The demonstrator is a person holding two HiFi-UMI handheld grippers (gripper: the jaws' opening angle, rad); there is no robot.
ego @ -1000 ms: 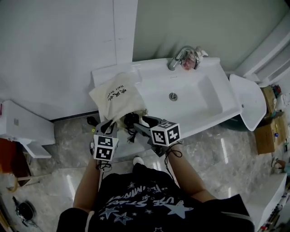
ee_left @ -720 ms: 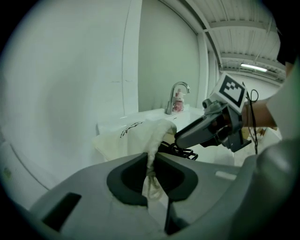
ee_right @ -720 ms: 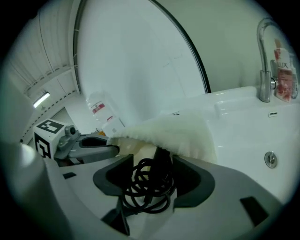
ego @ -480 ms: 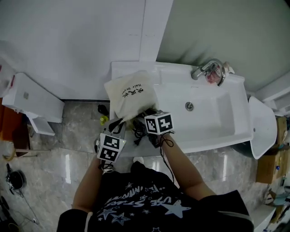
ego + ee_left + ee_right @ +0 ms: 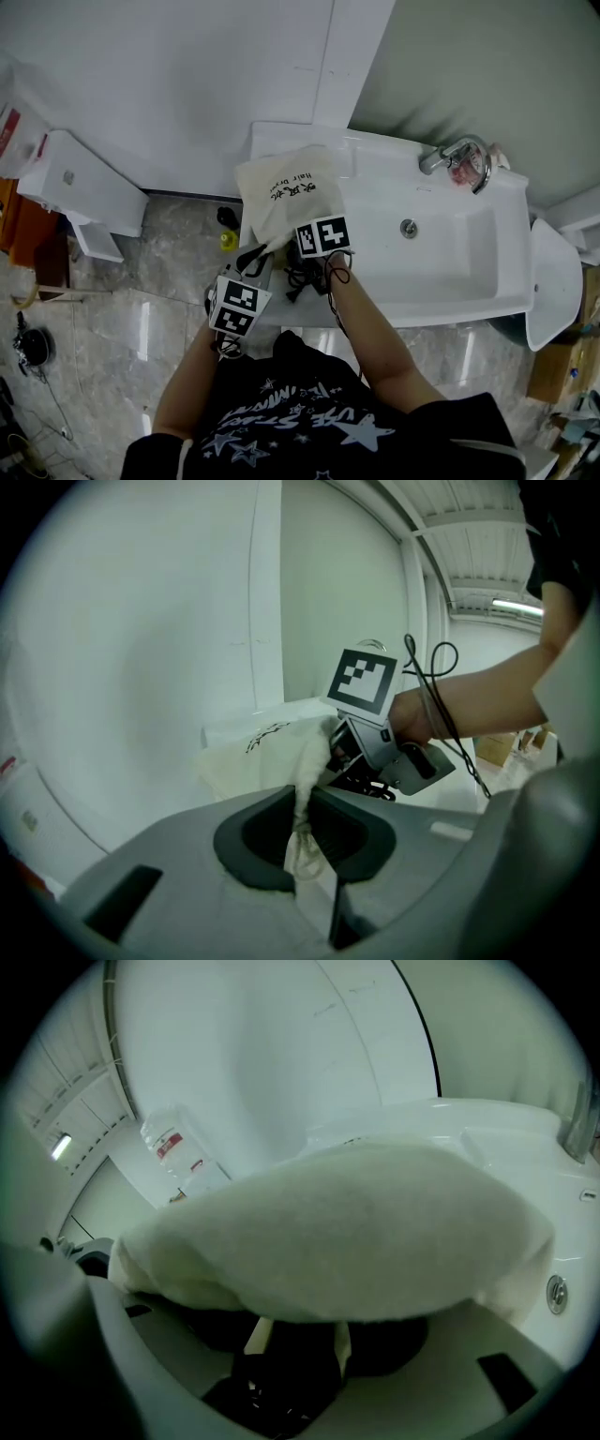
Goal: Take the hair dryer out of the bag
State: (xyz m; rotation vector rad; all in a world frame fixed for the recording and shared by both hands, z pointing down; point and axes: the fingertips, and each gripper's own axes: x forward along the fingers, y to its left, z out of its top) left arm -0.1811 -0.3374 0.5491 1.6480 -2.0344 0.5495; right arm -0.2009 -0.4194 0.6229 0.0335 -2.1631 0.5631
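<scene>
- Bag: cream woven cloth, soft and creased, with a drawstring. It lies on the left end of the glossy white table, beside the moulded basin.
- Print on the bag: black, a small script line that reads as "Hair Dryer" above larger characters I cannot read.
- Left gripper: my fingers are closed on a bunched fold of the bag's mouth edge. The knotted drawstring hangs down between them, and the cloth stretches taut from the pinch towards the bag.
- Right gripper: it is pushed in under the bag's raised upper layer, which arches over it as a pale, fuzzy dome. My fingers are closed on a black body just inside the mouth.
- Hair dryer: black and smooth, at the bag's mouth and held between my right fingers. Most of it is covered by cloth. Its black cord lies loose in loops on the table's front edge.
- Tap: chrome, curved, at the basin's far rim.
- Red-and-white label on a white wall unit: too small to read.
</scene>
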